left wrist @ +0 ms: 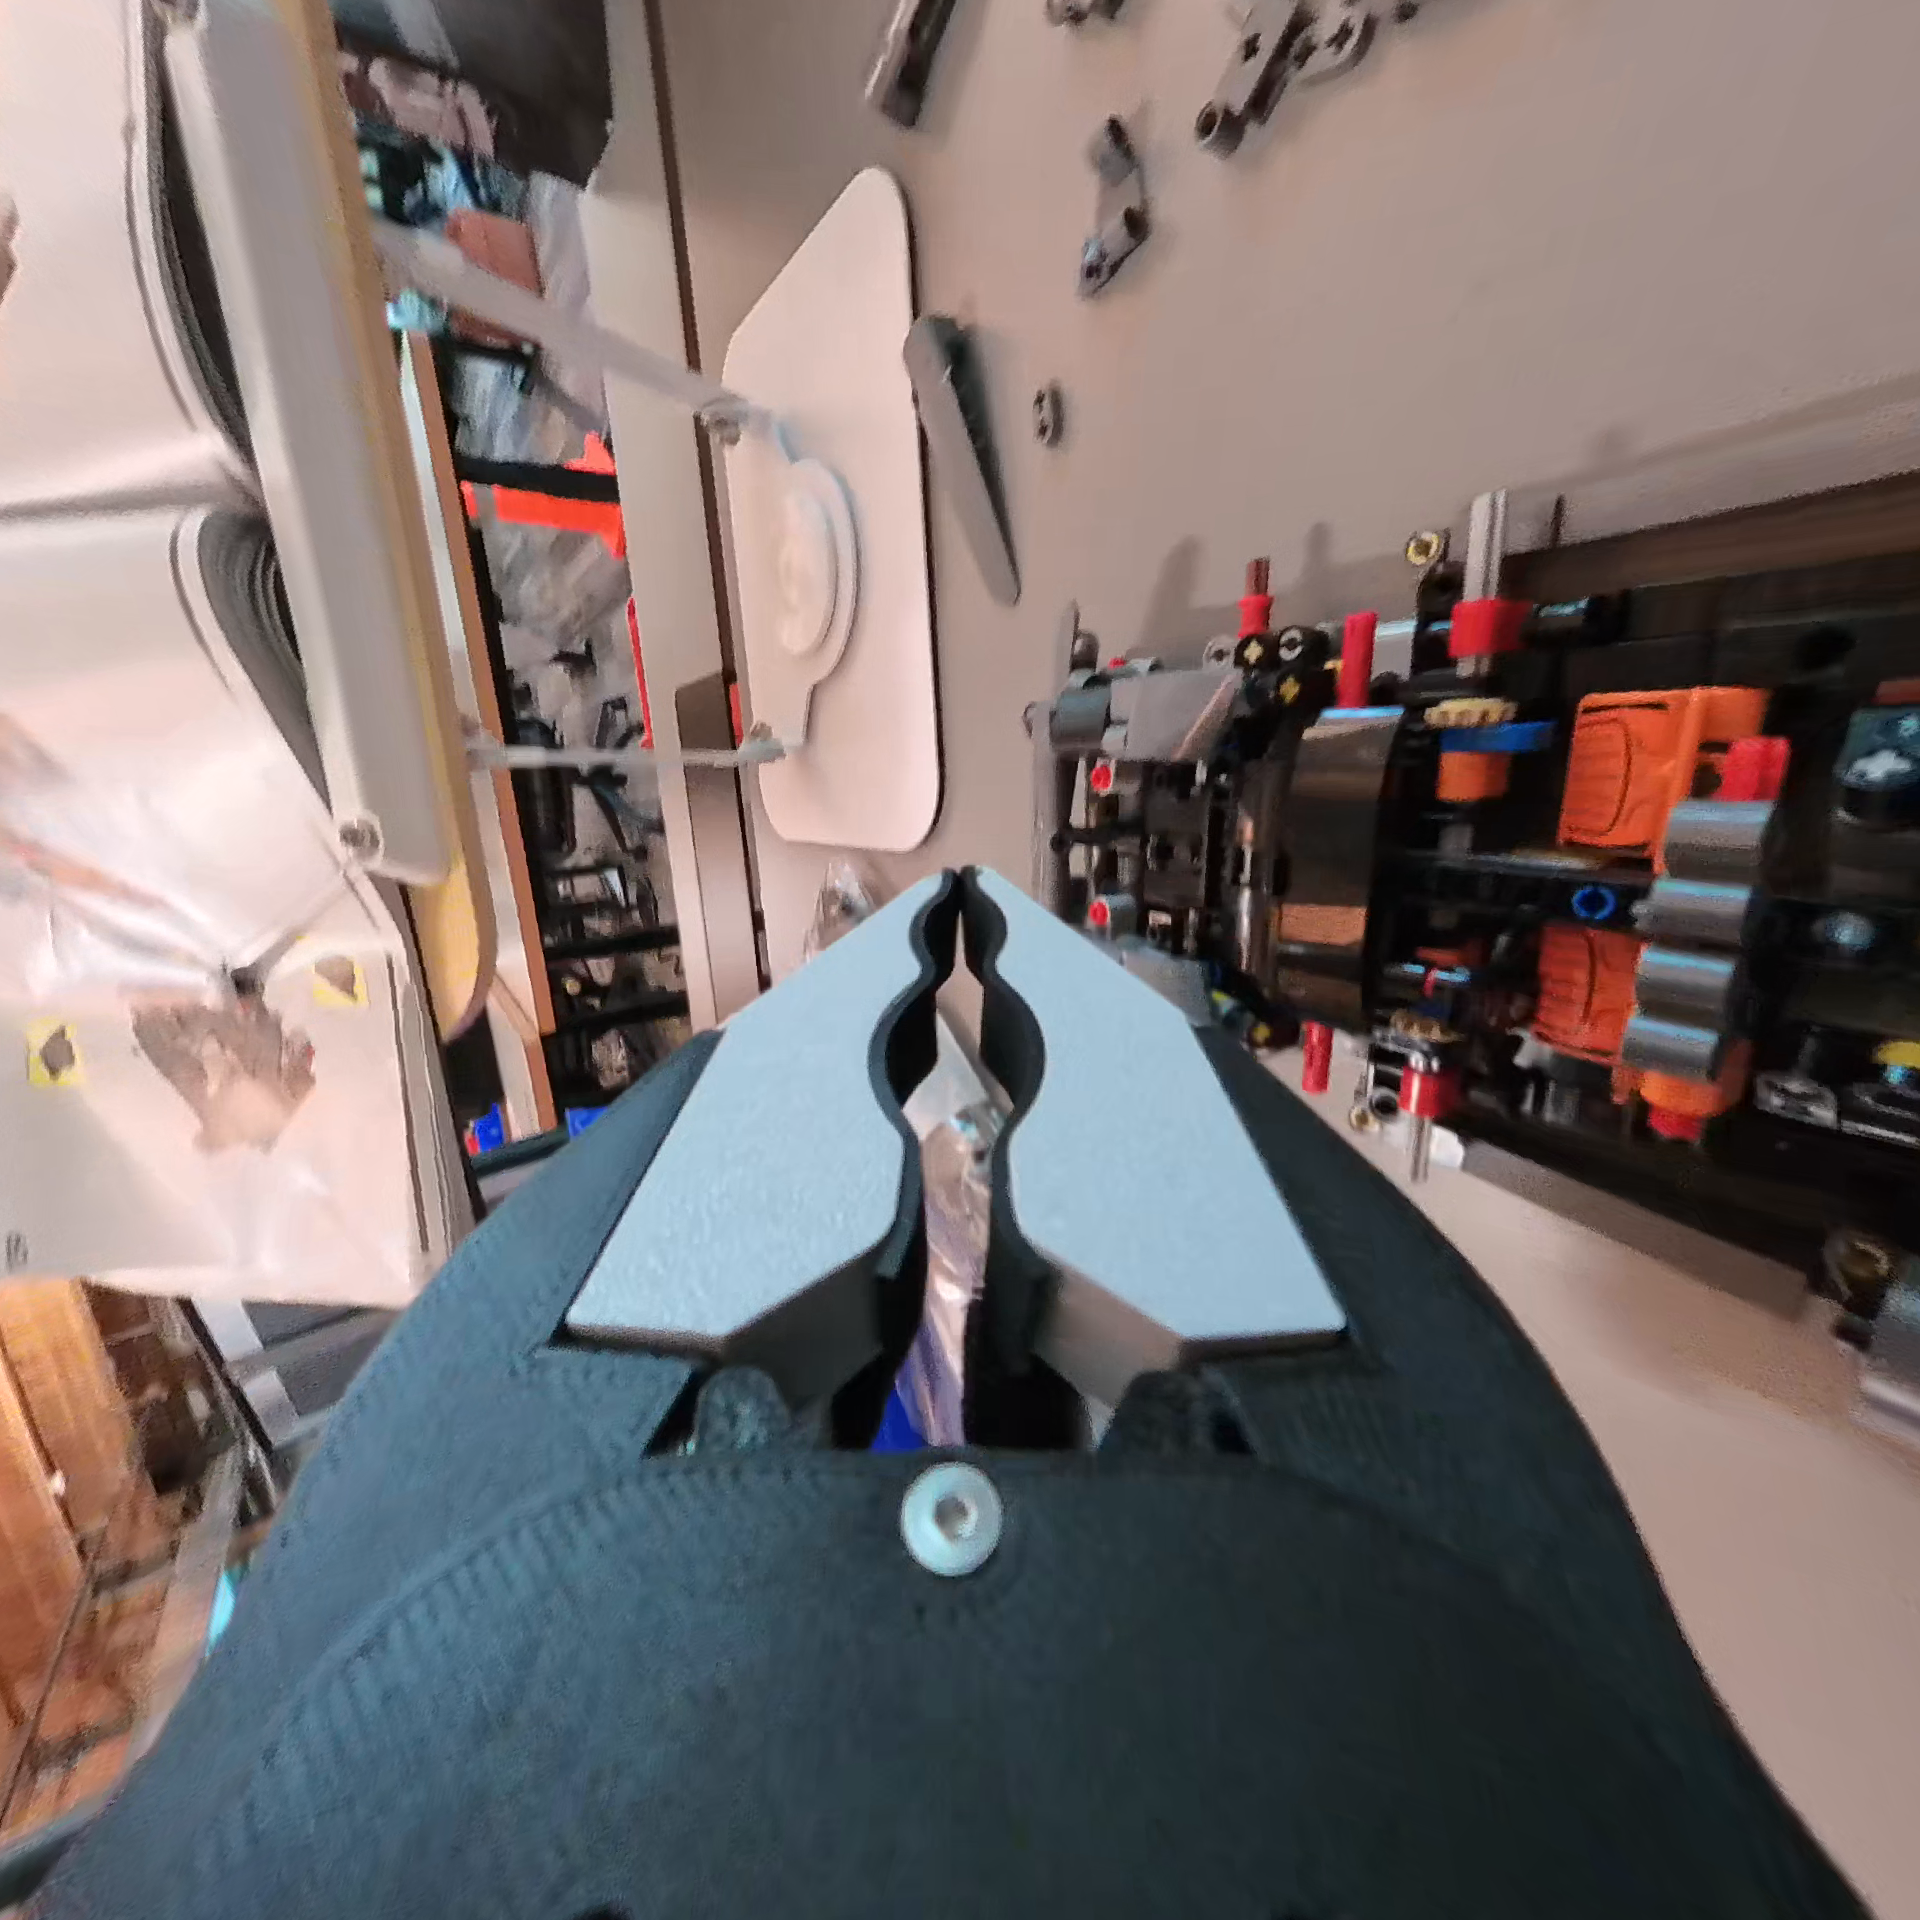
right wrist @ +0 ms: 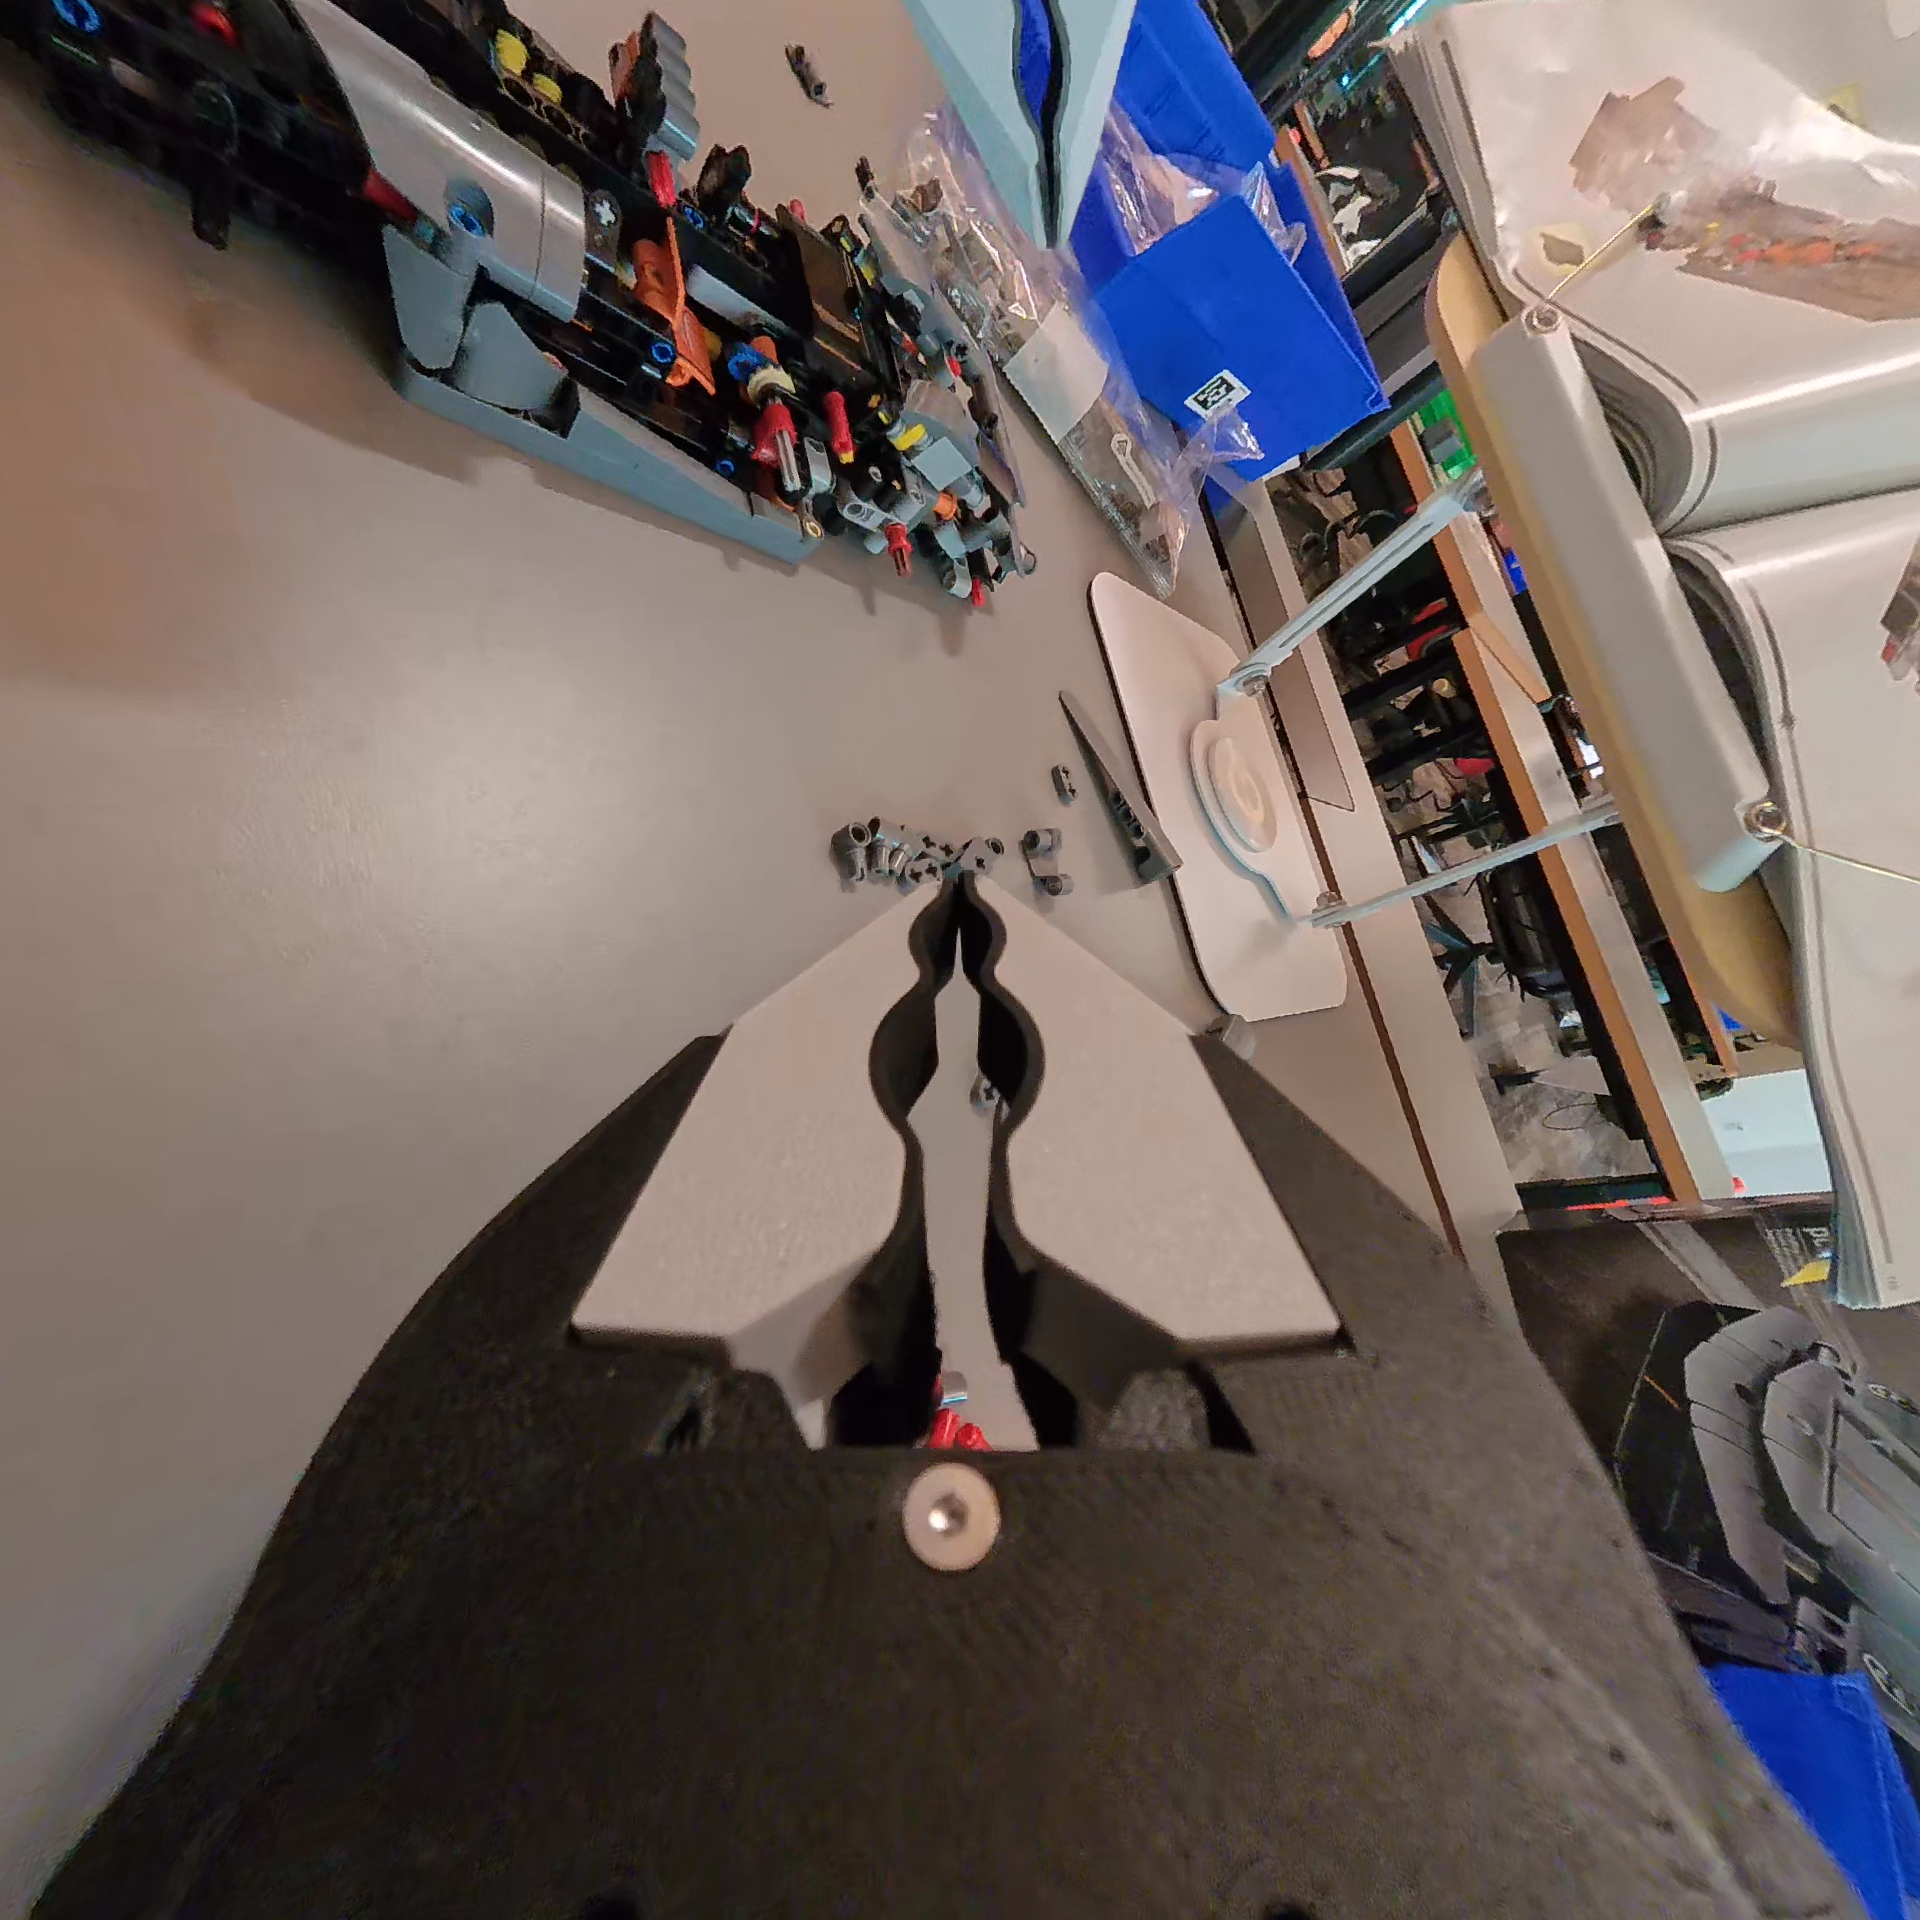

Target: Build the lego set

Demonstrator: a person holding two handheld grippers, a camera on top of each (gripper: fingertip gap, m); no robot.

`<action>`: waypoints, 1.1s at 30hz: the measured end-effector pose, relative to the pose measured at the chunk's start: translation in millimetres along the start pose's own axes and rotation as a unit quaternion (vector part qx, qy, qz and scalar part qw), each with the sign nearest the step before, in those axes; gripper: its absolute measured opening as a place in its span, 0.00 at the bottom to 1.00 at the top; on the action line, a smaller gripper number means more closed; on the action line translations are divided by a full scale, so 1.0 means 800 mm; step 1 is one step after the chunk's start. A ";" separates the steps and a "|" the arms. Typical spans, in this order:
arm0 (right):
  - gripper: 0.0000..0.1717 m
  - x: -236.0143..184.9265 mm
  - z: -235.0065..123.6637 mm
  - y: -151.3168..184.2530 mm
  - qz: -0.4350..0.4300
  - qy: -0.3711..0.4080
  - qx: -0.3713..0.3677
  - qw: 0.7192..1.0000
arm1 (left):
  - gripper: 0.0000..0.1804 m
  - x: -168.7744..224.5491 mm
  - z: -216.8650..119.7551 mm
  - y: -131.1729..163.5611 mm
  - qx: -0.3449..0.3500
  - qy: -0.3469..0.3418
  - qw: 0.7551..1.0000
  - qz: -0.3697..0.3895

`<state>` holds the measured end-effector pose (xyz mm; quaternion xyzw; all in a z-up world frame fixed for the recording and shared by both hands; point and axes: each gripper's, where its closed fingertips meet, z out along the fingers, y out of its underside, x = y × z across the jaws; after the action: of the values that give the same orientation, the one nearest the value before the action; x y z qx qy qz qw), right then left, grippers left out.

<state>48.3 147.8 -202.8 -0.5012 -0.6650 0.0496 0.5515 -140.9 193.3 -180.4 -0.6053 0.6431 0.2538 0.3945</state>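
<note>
My left gripper is shut with nothing between its pads, and it hangs above the tan table. A black, orange, red and grey brick-built model lies just to its right. My right gripper is shut, and its fingertips sit right at a small cluster of grey connector pieces on the table. I cannot tell whether the tips touch a piece. The left gripper also shows in the right wrist view, shut, over a clear bag of parts.
A long grey wedge piece and loose grey pieces lie beside a white stand base. The stand holds an open booklet. Blue bins stand at the table's edge. The model fills the far left. My right fingertips sit around 20 cm from my left ones.
</note>
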 end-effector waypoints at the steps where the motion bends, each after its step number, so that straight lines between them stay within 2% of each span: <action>1: 0.00 0.000 -0.001 -0.002 -0.003 0.002 0.002 1.000 | 0.00 0.001 -0.003 0.006 -0.009 -0.002 1.000 -0.008; 6: 0.00 -0.002 -0.005 -0.009 -0.014 0.006 0.010 1.000 | 0.00 0.019 -0.004 0.026 -0.032 0.019 0.999 -0.038; 16: 0.00 -0.012 -0.004 -0.010 -0.018 -0.010 0.012 1.000 | 0.00 0.037 0.014 0.040 -0.062 0.042 0.997 -0.029; 21: 0.00 -0.005 -0.006 -0.010 -0.013 -0.002 0.015 1.000 | 0.00 0.023 0.009 0.048 -0.063 0.023 0.996 -0.055; 24: 0.00 0.002 -0.005 -0.006 0.001 0.002 0.015 1.000 | 0.00 0.014 0.003 0.059 -0.067 0.009 0.994 -0.090; 29: 0.00 0.008 0.000 0.005 0.020 0.003 0.007 1.000 | 0.03 0.018 0.004 0.074 -0.057 0.031 0.973 -0.221; 33: 0.03 0.015 0.005 0.012 0.115 -0.030 0.026 0.993 | 0.02 0.015 0.005 0.076 -0.002 0.047 0.946 -0.321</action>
<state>52.4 162.9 -201.7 -0.5582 -0.6174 0.1450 0.5350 -198.7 197.9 -201.9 -0.7917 0.4323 0.0868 0.4228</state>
